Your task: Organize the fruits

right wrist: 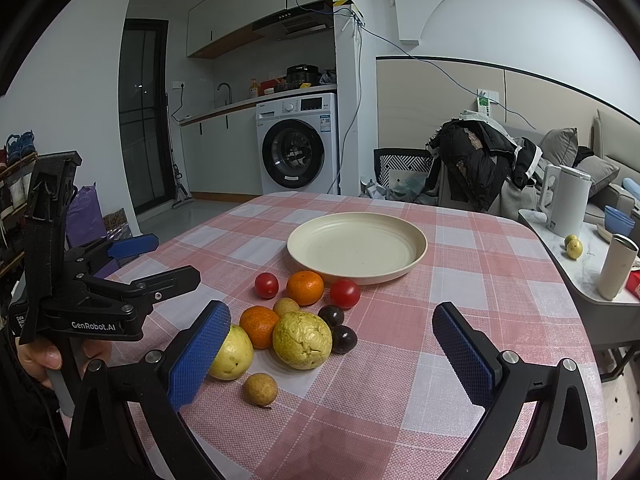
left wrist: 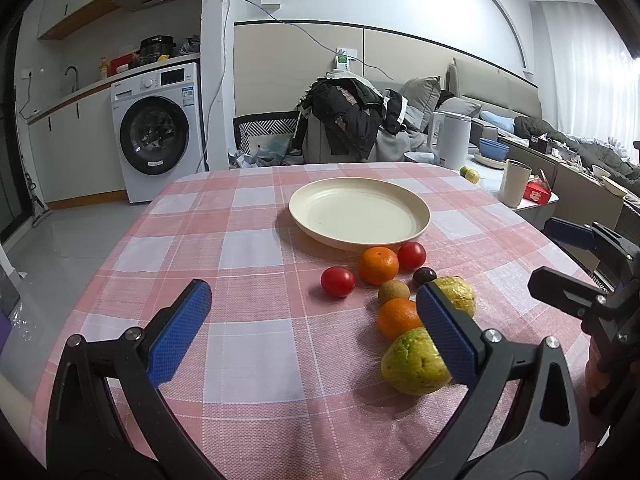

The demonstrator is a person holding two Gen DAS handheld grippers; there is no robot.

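Plate point(right wrist: 357, 248): bare — nothing placed yet.
Fruit point(right wrist: 302, 339): all loose on the tablecloth point(right wrist: 400, 380), just beside the plate.
Left gripper point(left wrist: 312, 328): wide open, empty.
Right gripper point(right wrist: 332, 354): wide open, empty.
Progress: not begun — every piece remains.

A small home flat: washing machine point(right wrist: 298, 151), range hood point(right wrist: 294, 24), sofa point(left wrist: 486, 96).

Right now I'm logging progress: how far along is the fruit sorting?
Nothing looks done: the plate holds no fruit. Nothing is in hand; the left gripper and the right gripper are both open. Left: the tomatoes, oranges, yellow-green fruits, dark plums and small brown fruits all sit on the tablecloth.
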